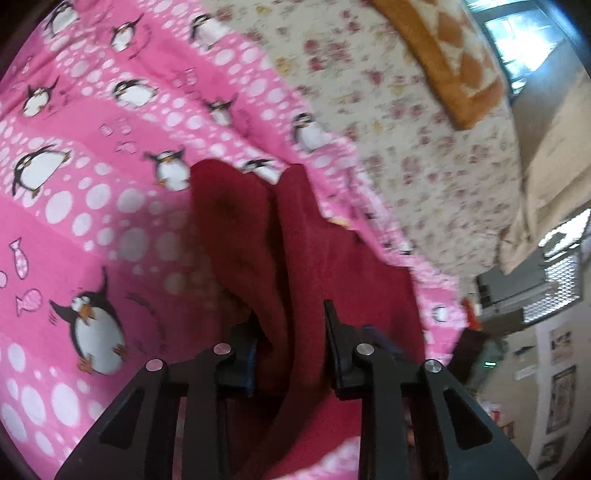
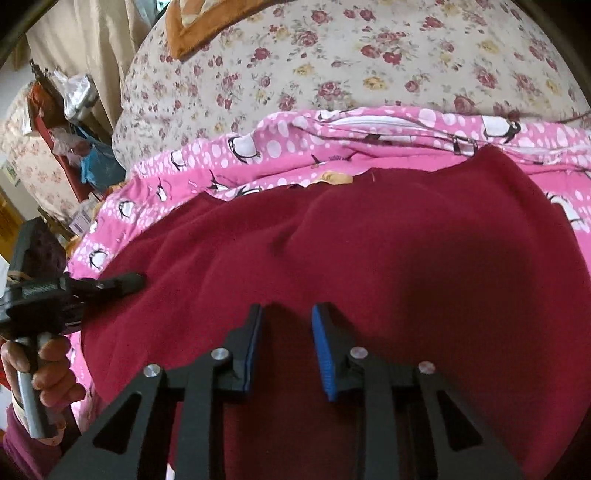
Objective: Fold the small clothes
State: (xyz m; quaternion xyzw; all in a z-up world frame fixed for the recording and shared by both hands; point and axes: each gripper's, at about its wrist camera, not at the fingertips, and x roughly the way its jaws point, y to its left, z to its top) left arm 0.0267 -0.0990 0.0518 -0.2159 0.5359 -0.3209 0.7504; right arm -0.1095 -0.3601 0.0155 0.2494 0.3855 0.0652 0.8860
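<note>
A dark red fleece garment (image 2: 406, 240) lies spread on a pink penguin-print cover (image 2: 295, 136). In the left wrist view the garment (image 1: 236, 221) rises in a bunched fold, and my left gripper (image 1: 291, 314) is shut on it, with cloth filling the space between the black fingers. The right wrist view shows that left gripper (image 2: 136, 280) at the garment's left edge, its fingers together, held by a hand (image 2: 44, 369). My right gripper (image 2: 288, 308) hovers over the near middle of the garment. Its blue pads (image 2: 325, 354) stand apart with only flat cloth below them.
Floral bedding (image 2: 332, 55) lies beyond the pink cover, with an orange patterned blanket (image 2: 192, 33) on it. Cluttered furniture and bags (image 2: 74, 147) stand at the bed's left. In the left wrist view, shelving (image 1: 535, 288) and a wall with pictures (image 1: 561, 398) lie off the bed's right edge.
</note>
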